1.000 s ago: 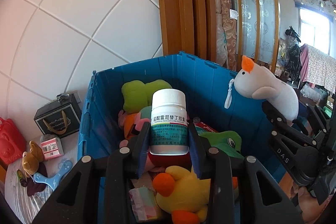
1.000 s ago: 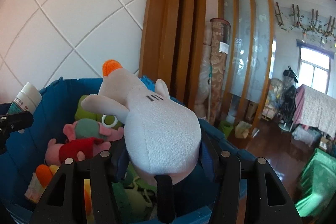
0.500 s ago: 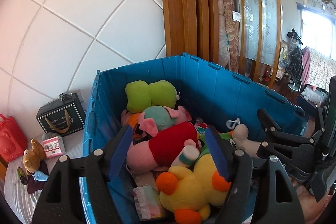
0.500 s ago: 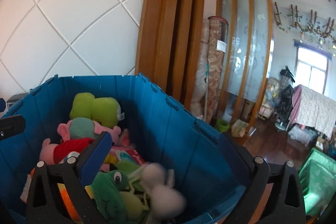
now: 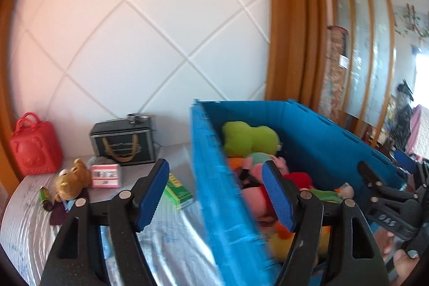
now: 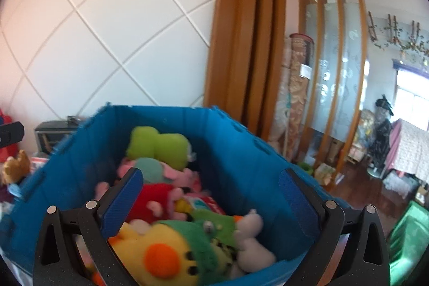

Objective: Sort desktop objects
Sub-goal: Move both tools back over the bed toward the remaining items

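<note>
While seemingly touching nothing, left tongs (image 5: 215, 195), right tongs (image 6: 211, 201) gape.

A: Where is there room on the left wrist view?

B: Lower left, a bare strip of table (image 5: 161, 245) in front of the green box (image 5: 179, 191). The crate (image 5: 214, 178) wall cuts the middle of the frame and blocks the way right.

A: And farther back?

B: Crowded at centre left: bear (image 5: 71, 178), pink box (image 5: 105, 175), black case (image 5: 123, 144) and red bag (image 5: 34, 149) against the wall.

A: Inside the crate?

B: In the right wrist view plush toys (image 6: 171, 253) fill the floor; only the space above them and the upper inner walls are open.
</note>
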### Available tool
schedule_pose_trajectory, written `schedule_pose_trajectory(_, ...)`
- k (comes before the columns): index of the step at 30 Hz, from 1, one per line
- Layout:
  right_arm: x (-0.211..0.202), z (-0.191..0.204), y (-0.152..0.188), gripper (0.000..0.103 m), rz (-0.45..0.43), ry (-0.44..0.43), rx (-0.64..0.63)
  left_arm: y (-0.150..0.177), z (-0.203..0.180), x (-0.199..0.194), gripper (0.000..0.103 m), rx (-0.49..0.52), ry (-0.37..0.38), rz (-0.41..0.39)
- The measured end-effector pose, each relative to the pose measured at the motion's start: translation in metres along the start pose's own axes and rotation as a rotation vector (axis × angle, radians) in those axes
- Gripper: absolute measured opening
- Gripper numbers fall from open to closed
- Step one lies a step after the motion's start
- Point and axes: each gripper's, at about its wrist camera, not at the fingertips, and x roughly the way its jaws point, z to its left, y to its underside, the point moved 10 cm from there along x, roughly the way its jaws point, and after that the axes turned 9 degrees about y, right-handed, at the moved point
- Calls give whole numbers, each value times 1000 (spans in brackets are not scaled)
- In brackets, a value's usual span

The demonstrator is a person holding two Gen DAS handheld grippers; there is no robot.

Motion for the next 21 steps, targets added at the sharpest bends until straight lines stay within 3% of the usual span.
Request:
schedule_pose_trajectory(6,-38,87,-28,103,-38,-183,2,23,115,-32,71,-104,-133,19)
schedule_pose_trajectory(11,-65,174,-41,103,-26,-312,-30,61,217,-55,71,-162,-259,84)
schedule_pose_trajectory(16,-83,252,-32,103,21,-419,-64,117,314,-75,71,-227,-372,186)
schedule_pose_trajectory(21,-73,323,2,103,129,-484,-123,179,405,-95,71,-329,-475,285)
